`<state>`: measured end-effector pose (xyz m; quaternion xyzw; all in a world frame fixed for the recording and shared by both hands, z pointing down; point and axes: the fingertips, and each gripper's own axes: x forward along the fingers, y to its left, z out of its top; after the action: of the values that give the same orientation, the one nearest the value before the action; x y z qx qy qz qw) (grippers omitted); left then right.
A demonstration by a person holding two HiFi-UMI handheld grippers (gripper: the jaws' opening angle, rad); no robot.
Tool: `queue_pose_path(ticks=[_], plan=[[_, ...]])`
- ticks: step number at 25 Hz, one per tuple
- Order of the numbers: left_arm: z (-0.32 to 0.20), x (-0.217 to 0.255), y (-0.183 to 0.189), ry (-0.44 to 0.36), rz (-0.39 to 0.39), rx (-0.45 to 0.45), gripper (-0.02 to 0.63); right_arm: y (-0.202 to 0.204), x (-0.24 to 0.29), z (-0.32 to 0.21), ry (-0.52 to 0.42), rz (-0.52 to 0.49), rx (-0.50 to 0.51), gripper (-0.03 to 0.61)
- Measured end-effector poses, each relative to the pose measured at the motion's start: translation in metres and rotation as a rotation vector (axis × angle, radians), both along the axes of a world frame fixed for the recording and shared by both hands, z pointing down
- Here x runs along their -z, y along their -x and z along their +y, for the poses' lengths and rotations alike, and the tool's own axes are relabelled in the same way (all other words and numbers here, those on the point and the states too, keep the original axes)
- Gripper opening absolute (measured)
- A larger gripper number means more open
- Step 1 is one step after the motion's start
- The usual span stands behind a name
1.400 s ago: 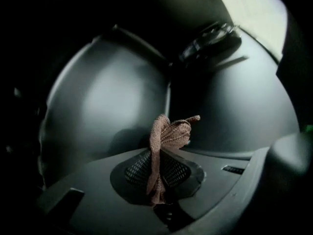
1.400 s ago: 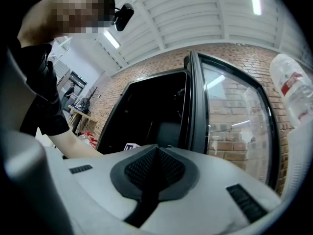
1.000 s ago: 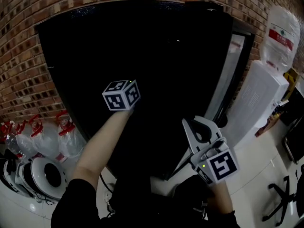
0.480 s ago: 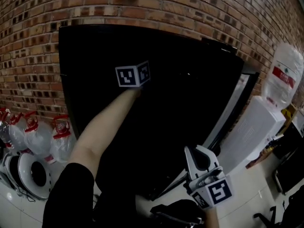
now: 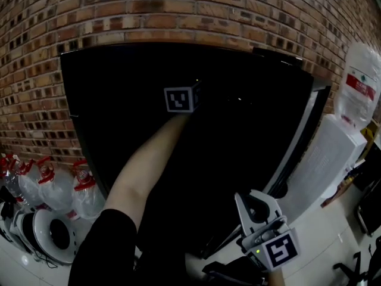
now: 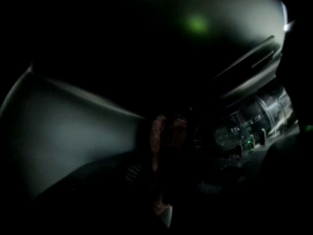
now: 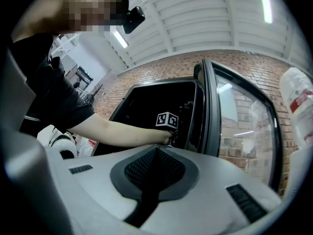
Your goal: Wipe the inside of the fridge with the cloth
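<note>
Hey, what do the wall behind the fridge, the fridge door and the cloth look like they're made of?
The wall: red-brown brick, matt, with pale mortar lines between courses. The fridge door: likely a glass pane in a dark frame, glossy; brick and bright light streaks show in it. The cloth: probably a woven or knitted fabric, reddish, with a knobbly surface; the dark view leaves it uncertain.

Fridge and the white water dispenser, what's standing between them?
The fridge's open glass door, swung out between the dark fridge and the water dispenser. The head view shows it; the right gripper view does too.
</note>
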<state>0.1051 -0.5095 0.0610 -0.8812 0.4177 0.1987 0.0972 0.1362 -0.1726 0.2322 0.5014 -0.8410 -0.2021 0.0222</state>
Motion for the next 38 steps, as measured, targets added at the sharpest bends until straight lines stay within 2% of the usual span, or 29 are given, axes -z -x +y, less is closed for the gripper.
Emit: queue_pose_path(ticks=[7, 16, 23, 32, 35, 38], plan=[[-0.003, 0.005, 0.018, -0.025, -0.043, 0.138, 0.041, 0.001, 0.000, -0.003, 0.001, 0.019, -0.026, 0.005], [0.002, 0.008, 0.063, -0.063, -0.086, 0.334, 0.041, -0.001, -0.001, -0.003, -0.010, 0.011, -0.033, 0.005], [0.005, 0.011, 0.111, -0.077, -0.049, 0.485, 0.041, -0.001, -0.003, -0.004, -0.017, 0.031, -0.049, 0.005], [0.004, 0.004, 0.151, -0.029, -0.030, 0.586, 0.041, -0.002, -0.004, -0.001, -0.027, 0.025, -0.012, 0.005], [0.002, 0.002, 0.168, -0.005, 0.003, 0.643, 0.041, -0.004, -0.003, -0.001, -0.036, 0.015, -0.002, 0.005], [0.002, 0.000, 0.181, -0.001, -0.003, 0.704, 0.041, -0.004, -0.003, 0.000, -0.039, -0.003, 0.005, 0.005]])
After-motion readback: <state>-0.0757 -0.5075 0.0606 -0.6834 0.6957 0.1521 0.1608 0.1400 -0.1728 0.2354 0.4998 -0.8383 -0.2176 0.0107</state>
